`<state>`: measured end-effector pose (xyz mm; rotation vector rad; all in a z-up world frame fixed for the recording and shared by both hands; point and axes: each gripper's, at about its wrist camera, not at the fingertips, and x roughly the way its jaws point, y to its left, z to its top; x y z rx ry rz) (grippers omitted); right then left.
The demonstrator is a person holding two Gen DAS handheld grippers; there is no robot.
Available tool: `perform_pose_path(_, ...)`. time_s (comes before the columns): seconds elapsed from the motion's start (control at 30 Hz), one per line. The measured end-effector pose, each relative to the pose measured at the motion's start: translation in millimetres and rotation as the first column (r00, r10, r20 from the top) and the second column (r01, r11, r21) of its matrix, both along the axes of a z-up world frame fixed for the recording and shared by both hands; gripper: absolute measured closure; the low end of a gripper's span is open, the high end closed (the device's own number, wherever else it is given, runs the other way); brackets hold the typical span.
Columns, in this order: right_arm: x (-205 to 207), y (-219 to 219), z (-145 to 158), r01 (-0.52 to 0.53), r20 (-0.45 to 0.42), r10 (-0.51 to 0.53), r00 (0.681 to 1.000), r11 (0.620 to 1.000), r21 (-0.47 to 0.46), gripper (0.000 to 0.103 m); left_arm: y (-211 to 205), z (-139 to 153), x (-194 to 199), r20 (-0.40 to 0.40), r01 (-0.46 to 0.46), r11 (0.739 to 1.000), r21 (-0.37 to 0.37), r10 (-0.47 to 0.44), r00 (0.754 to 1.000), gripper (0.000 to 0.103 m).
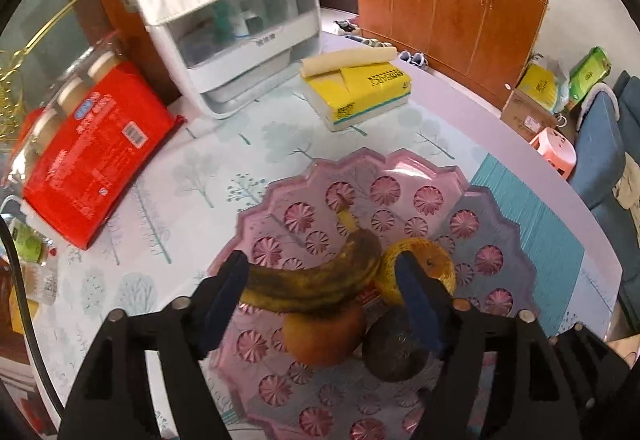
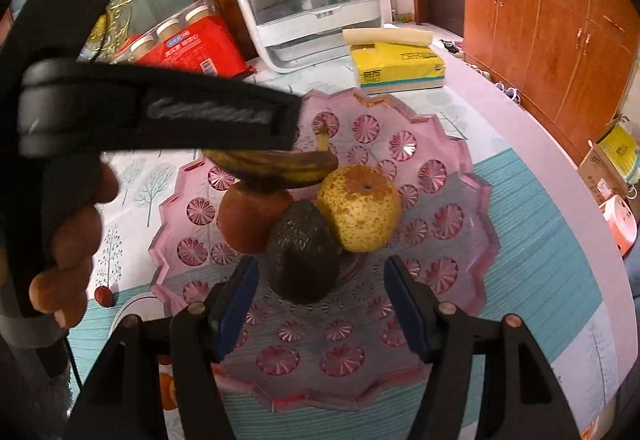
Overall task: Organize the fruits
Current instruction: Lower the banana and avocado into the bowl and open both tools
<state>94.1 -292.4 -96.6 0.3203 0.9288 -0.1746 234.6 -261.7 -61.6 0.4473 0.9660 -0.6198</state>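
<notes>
Banana atop orange, avocado and pear alongside.

banana: 1 | orange: 1 | avocado: 1 | pear: 1 | pink tray: 1

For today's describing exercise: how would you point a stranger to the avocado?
Find the pink tray on the table. Four fruits sit bunched on it. The avocado is the dark, bumpy one nearest the right gripper, beside the speckled yellow pear.
</notes>
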Motion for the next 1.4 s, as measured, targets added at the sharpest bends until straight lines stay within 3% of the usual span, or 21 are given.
perform_pose_path(0.1,-3,-3,1,0.022,0.0,-0.022,1.0,1.0,0.006,0.037,13,4,-9,0.011,-0.013,1.0,-0.005,0.013,1.0,0.022)
perform_pose_path(0.3,-10,-5,3,0.035,-0.002,-0.035,0.999,0.999,0.015,0.037,44,7,-26,-0.045,-0.077,0.996,-0.043,0.075,0.996,0.021)
perform_pose_path(0.53,-20,-4,13,0.029,0.015,-0.029,0.999,0.999,0.032,0.037,83,13,-38,-0.155,-0.192,0.972,-0.134,0.171,0.973,0.021)
perform_pose_path(0.63,-26,0,19,0.022,0.026,-0.023,0.999,0.999,0.027,0.037,98,18,-45,-0.166,-0.238,0.96,-0.146,0.213,0.963,0.014)
perform_pose_path(0.83,-39,8,32,0.0,0.046,-0.001,0.999,1.0,0.029,0.037,122,31,-66,-0.131,-0.296,0.941,-0.163,0.277,0.952,0.01)
perform_pose_path(1.1,-53,27,46,-0.059,0.069,0.058,0.996,0.998,0.017,0.037,139,45,-109,-0.05,-0.272,0.958,-0.089,0.268,0.962,0.008)
perform_pose_path(1.4,-72,51,60,-0.149,0.091,0.149,0.985,0.989,-0.004,0.037,177,69,-151,0.025,-0.344,0.937,-0.068,0.346,0.938,0.001)
